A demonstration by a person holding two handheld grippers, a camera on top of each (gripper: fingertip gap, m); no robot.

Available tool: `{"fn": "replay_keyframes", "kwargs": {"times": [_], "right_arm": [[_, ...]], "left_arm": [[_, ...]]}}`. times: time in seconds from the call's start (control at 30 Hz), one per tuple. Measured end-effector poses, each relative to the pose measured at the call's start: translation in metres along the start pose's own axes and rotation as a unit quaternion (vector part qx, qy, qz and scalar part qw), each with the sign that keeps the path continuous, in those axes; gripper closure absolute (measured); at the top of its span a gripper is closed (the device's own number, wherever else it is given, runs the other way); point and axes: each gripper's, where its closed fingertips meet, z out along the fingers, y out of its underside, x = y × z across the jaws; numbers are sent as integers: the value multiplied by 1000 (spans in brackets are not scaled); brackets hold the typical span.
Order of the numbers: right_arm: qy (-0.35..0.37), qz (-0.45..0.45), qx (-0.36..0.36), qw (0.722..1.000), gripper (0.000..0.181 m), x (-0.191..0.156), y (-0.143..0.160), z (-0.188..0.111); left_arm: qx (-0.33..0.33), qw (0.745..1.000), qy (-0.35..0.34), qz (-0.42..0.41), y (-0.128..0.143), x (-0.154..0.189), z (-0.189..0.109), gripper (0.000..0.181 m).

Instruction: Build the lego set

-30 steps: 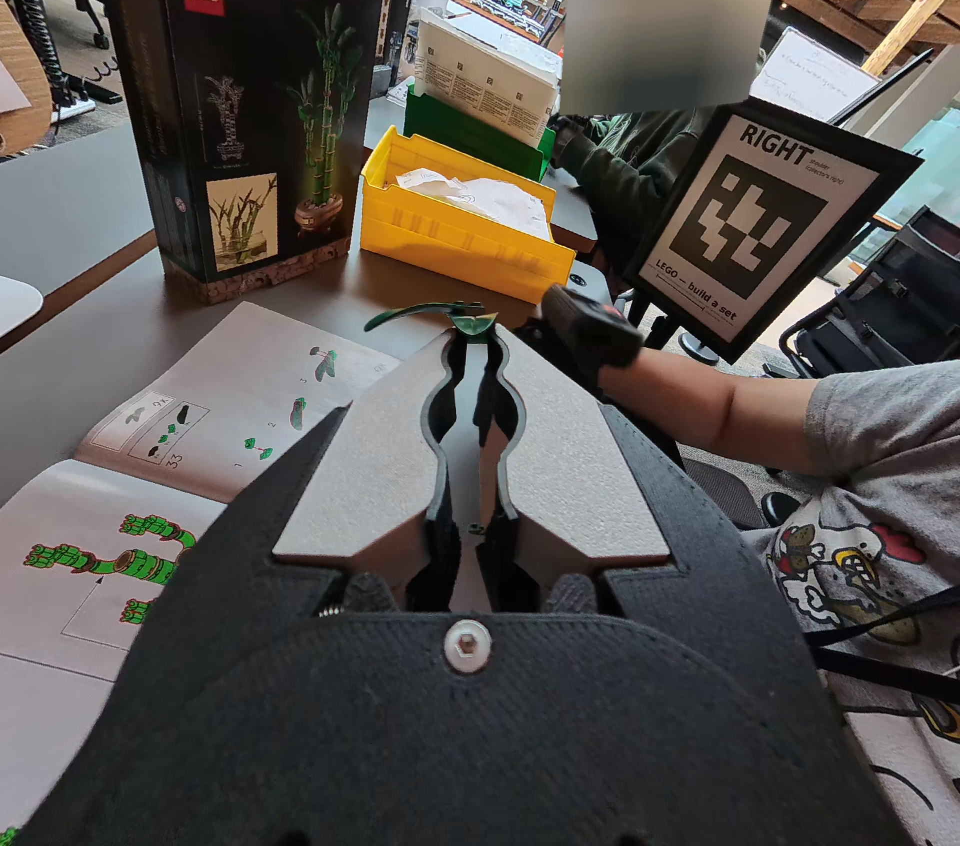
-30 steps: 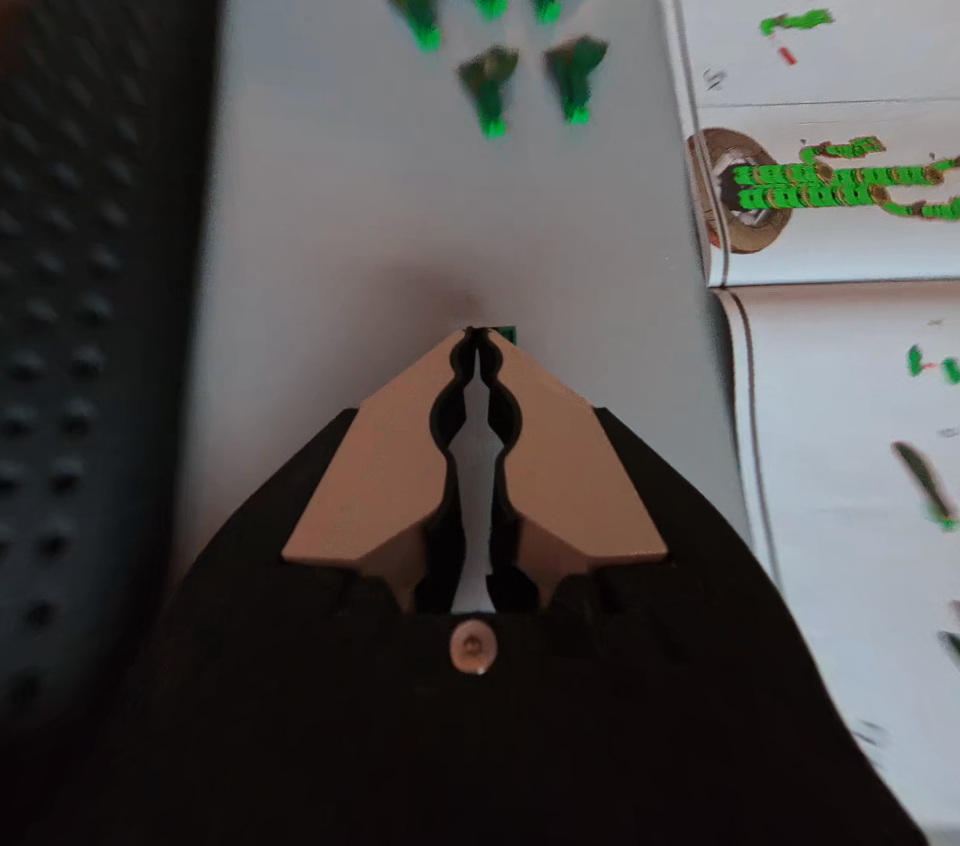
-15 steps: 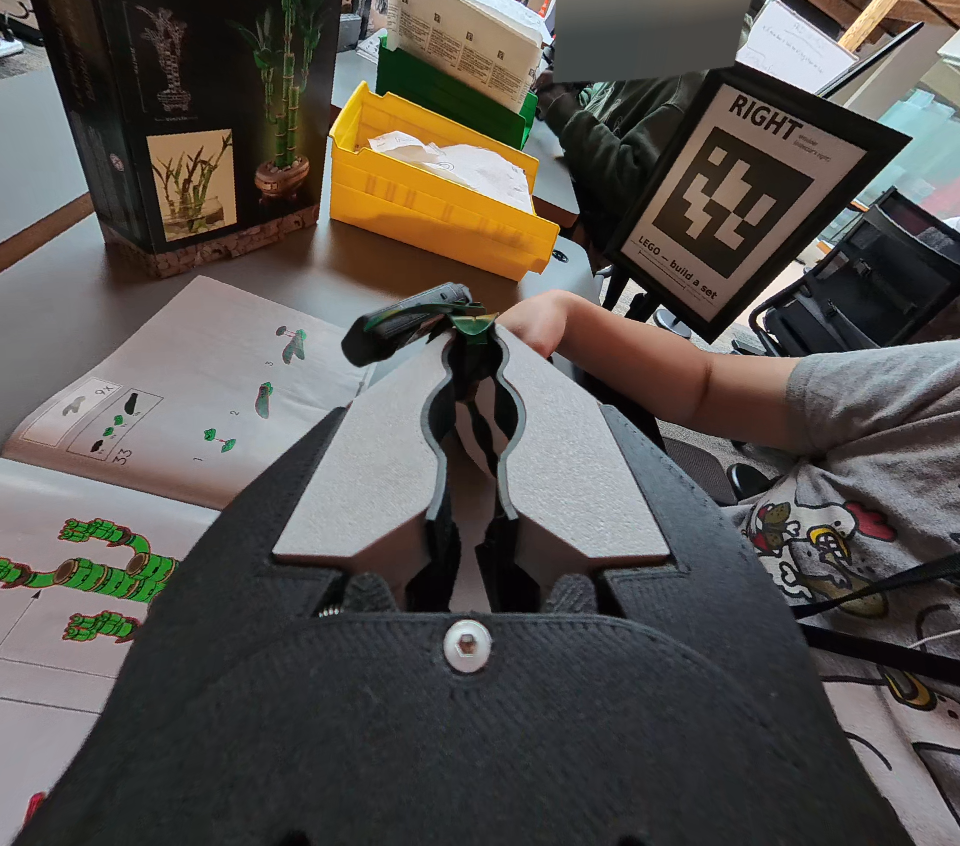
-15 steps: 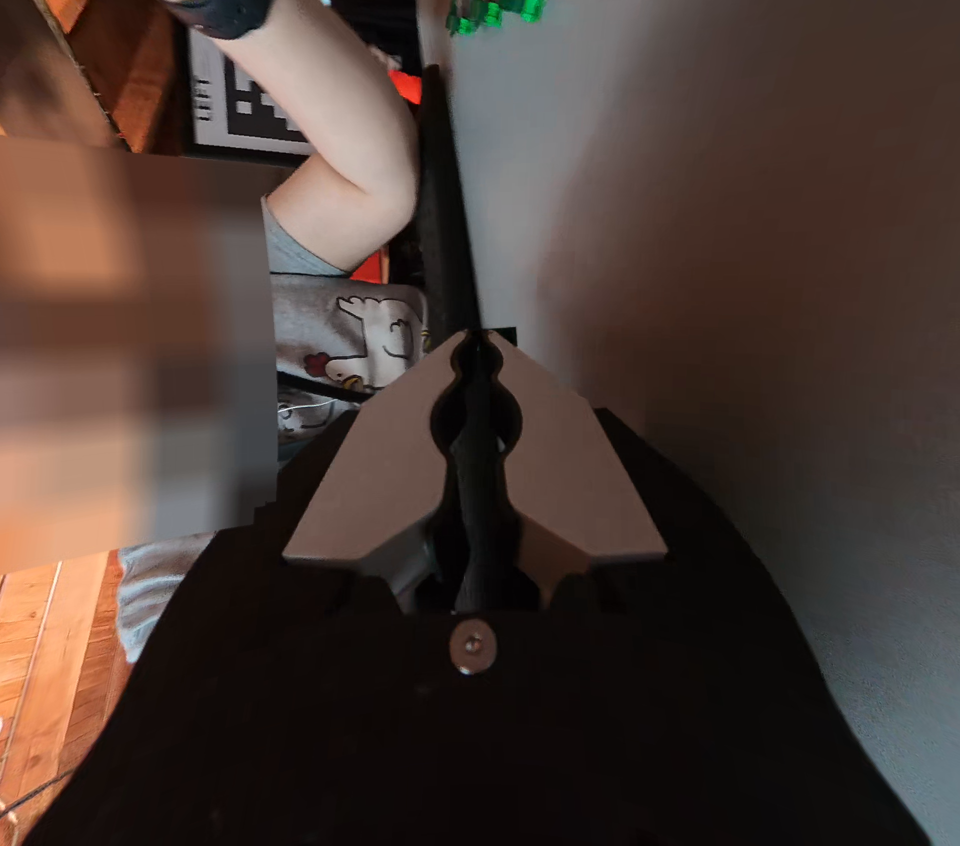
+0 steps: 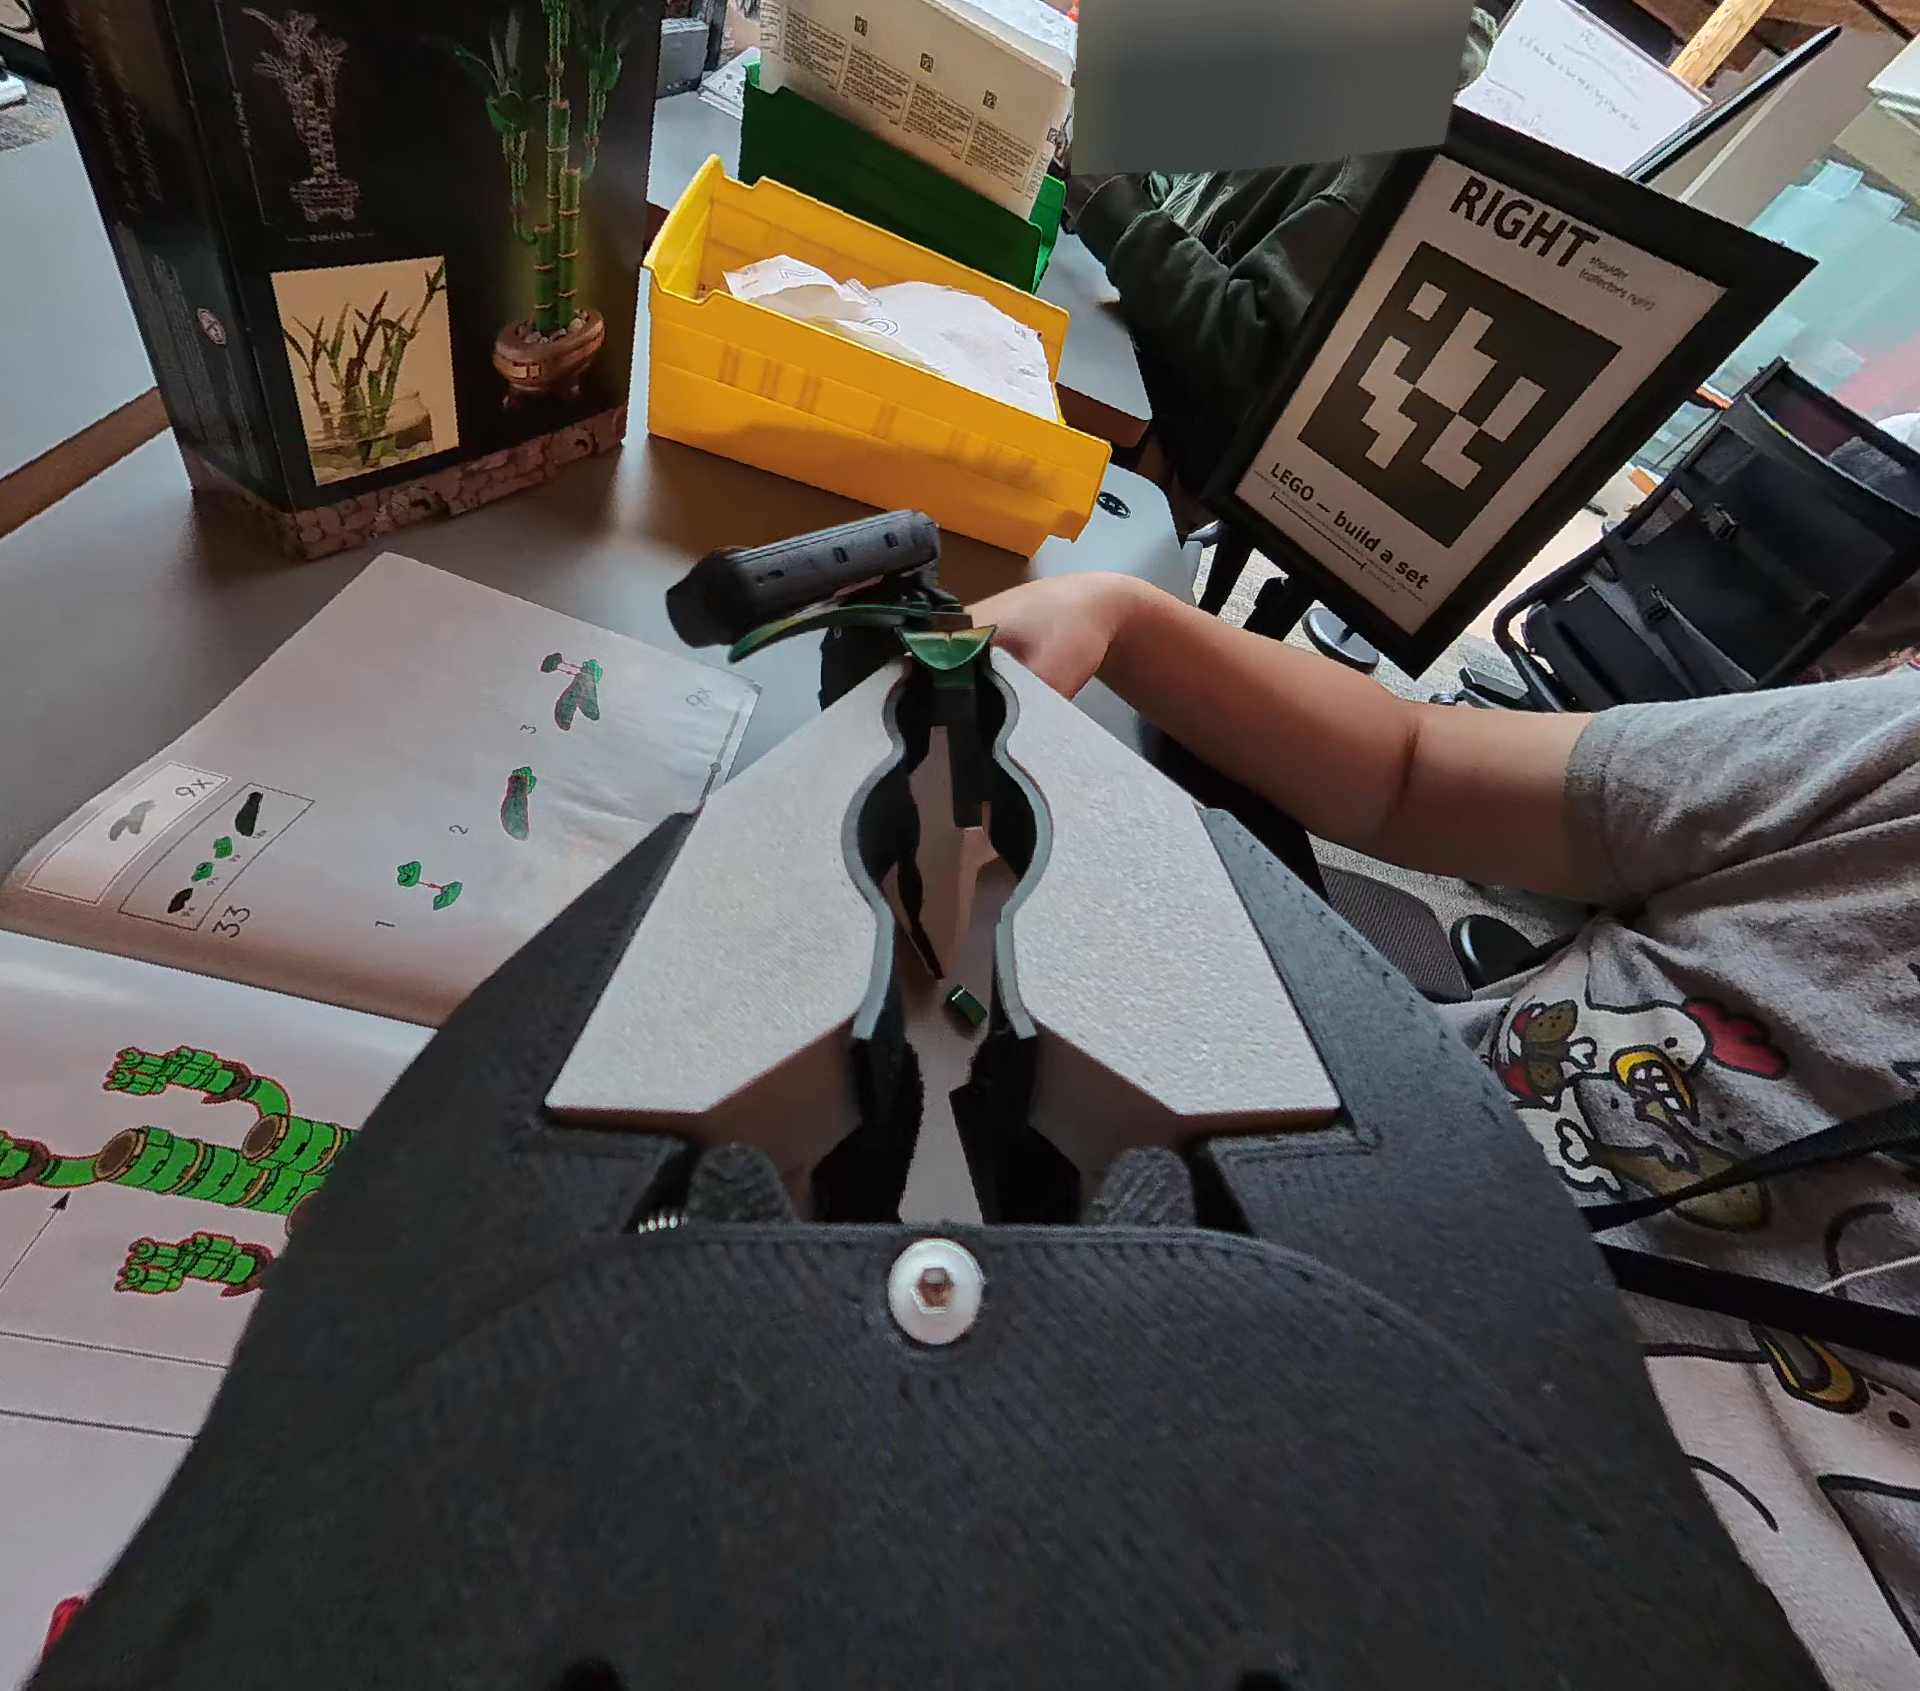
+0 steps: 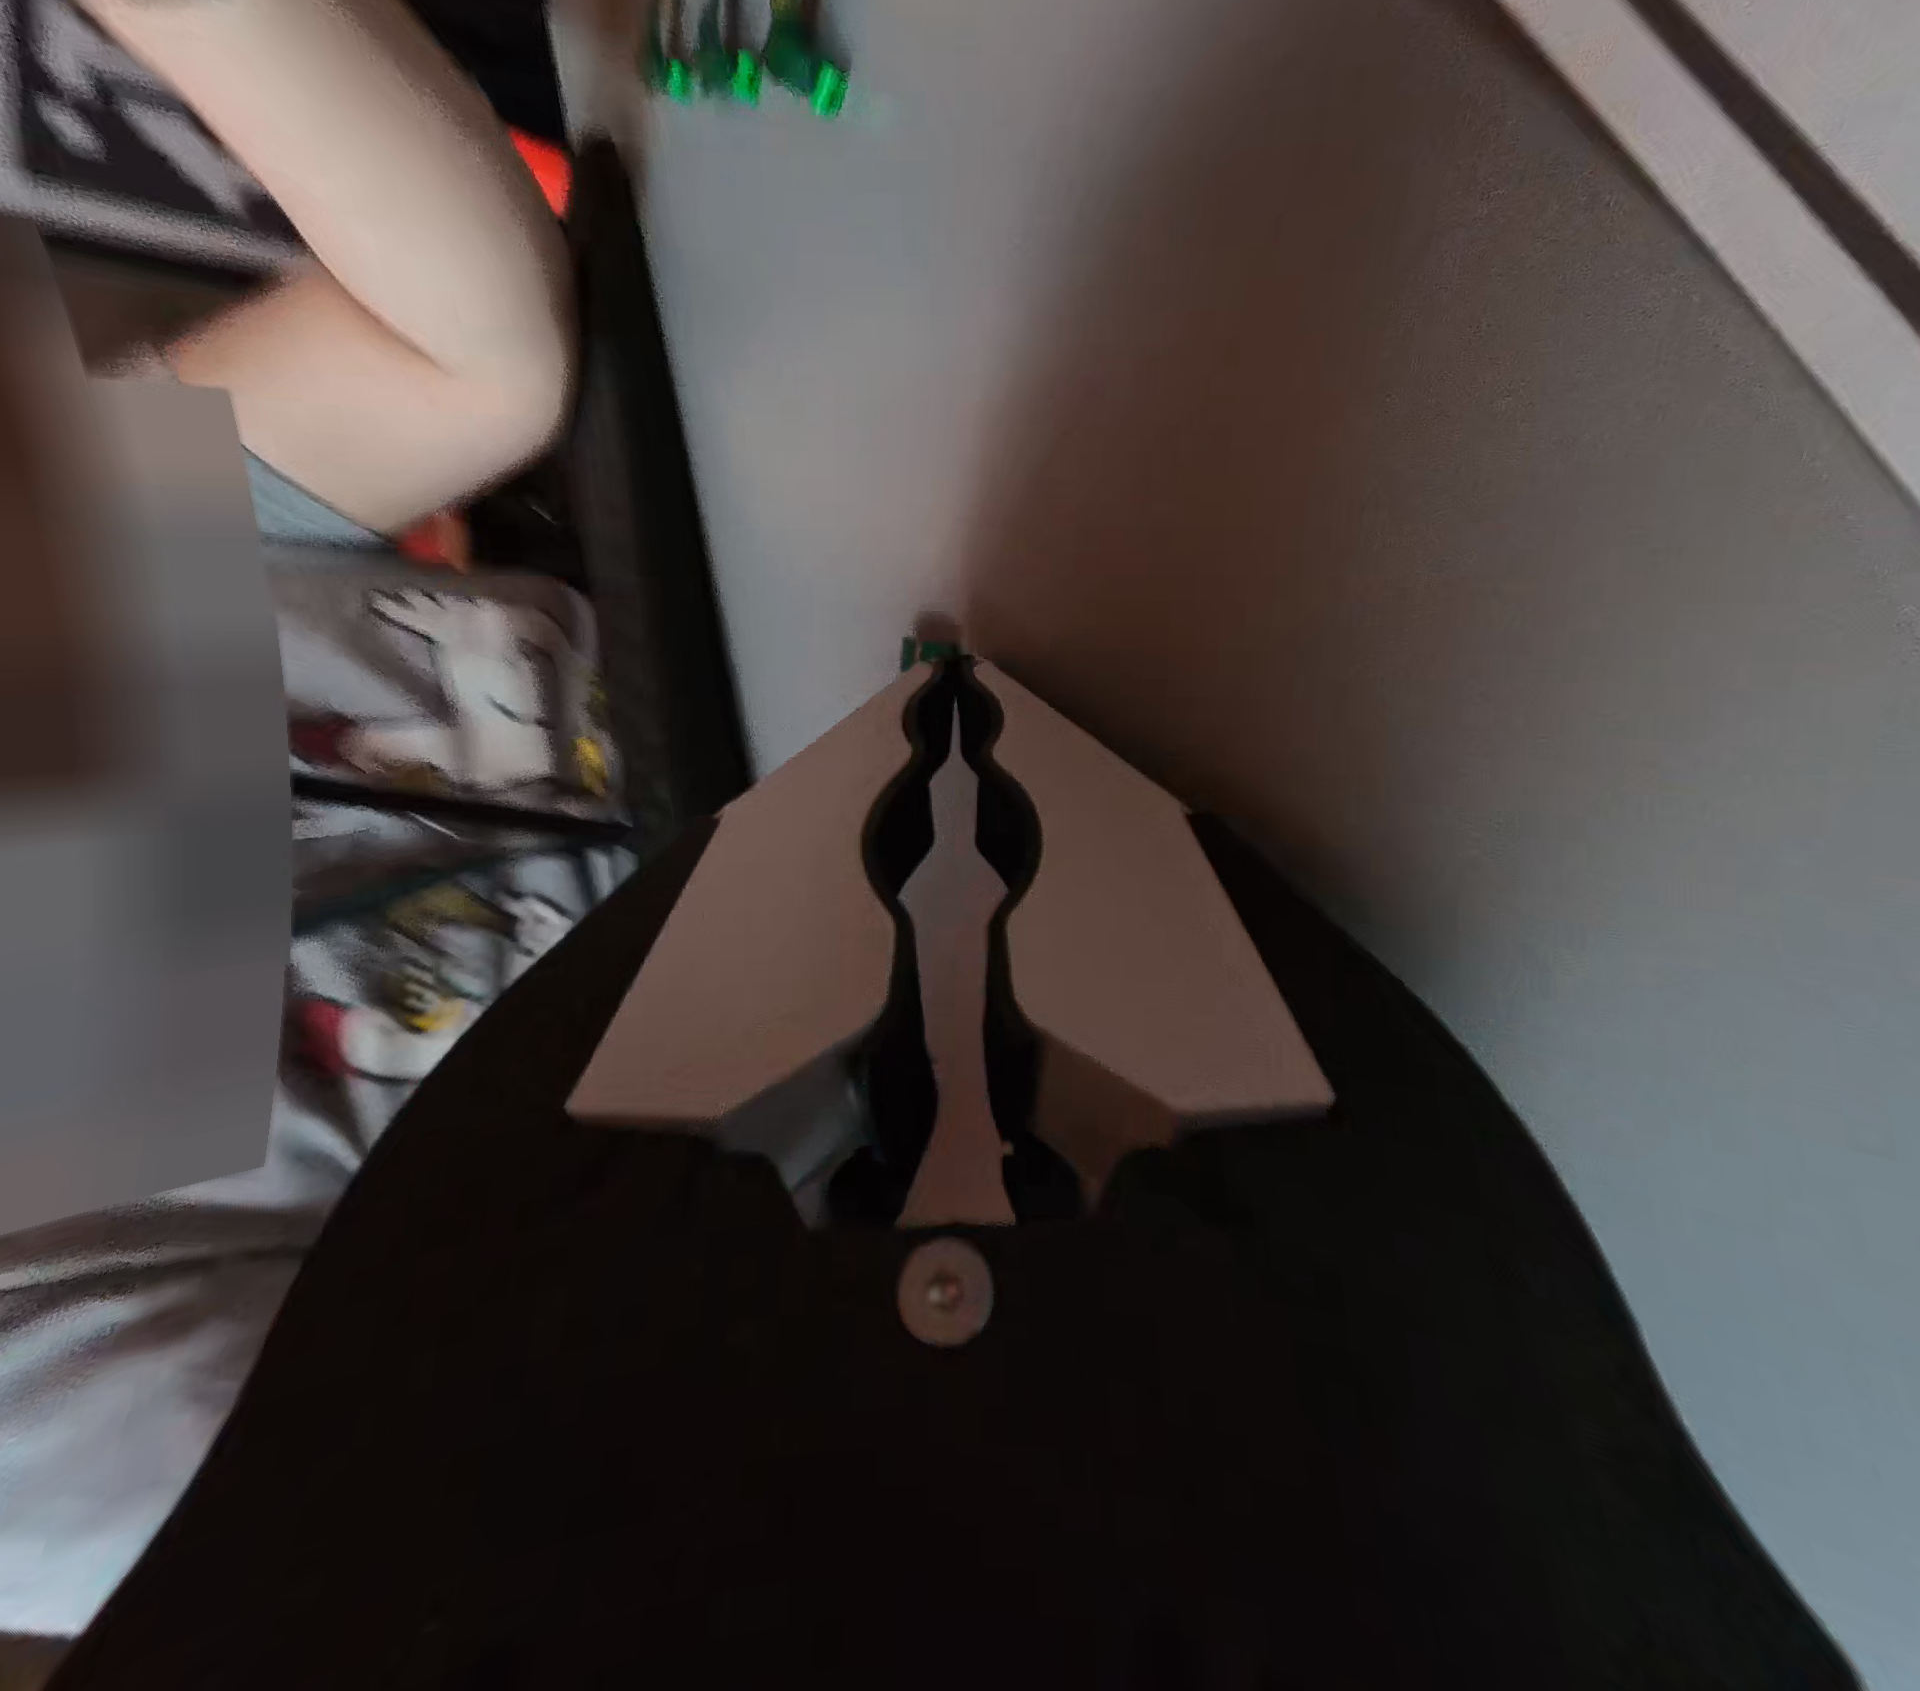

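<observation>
Pinching green leaf piece (image 5: pixel 948 646), left gripper (image 5: pixel 943 667) unchanged; right gripper (image 6: pixel 948 671), tilted since, clamps small green piece (image 6: pixel 928 653).

Left hand-held gripper (image 5: pixel 948 677): body is matt black plastic with ribbed print lines, fingers (image 5: pixel 758 914) pale grey with a fine grainy face, one bright metal screw (image 5: pixel 934 1293). Leaf piece (image 5: pixel 940 646) glossy green plastic. Tabletop (image 5: pixel 125 602) smooth dark matt. Instruction booklet (image 5: pixel 343 810) matt paper. Yellow bin (image 5: pixel 831 415) smooth plastic with a slight sheen (crumpled paper inside). Lego box (image 5: pixel 343 135) semi-gloss printed card. Shirt sleeve (image 5: pixel 1745 810) grey knit cloth
</observation>
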Motion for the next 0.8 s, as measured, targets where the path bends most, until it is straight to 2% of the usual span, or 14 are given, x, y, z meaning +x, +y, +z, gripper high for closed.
{"fn": "replay_keyframes", "kwargs": {"times": [0.1, 0.17, 0.4, 0.57, 0.63, 0.7, 0.8], "right_arm": [[69, -198, -45, 977, 180, -3, 8, 4], [105, -258, -48, 959, 181, -3, 8, 5], [57, -240, -85, 965, 181, -20, 14, 30], [74, -286, -79, 952, 181, -25, 17, 20], [125, -327, -68, 934, 181, -18, 8, 18], [152, -349, -79, 921, 181, -12, 8, 22], [142, -359, -80, 919, 181, -18, 6, 33]], "left_arm": [[-3, 1000, -3, 1, 1, -1, 0, 175], [-4, 1000, -4, 0, 2, -2, 1, 176], [-10, 1000, -2, -2, 5, -2, 4, 176], [-6, 1000, -3, 0, 3, -2, 2, 176], [-5, 1000, -3, -2, 3, -3, 2, 176], [-6, 1000, -3, -3, 4, -3, 2, 176], [-9, 1000, -2, -1, 4, -2, 3, 176]]}}
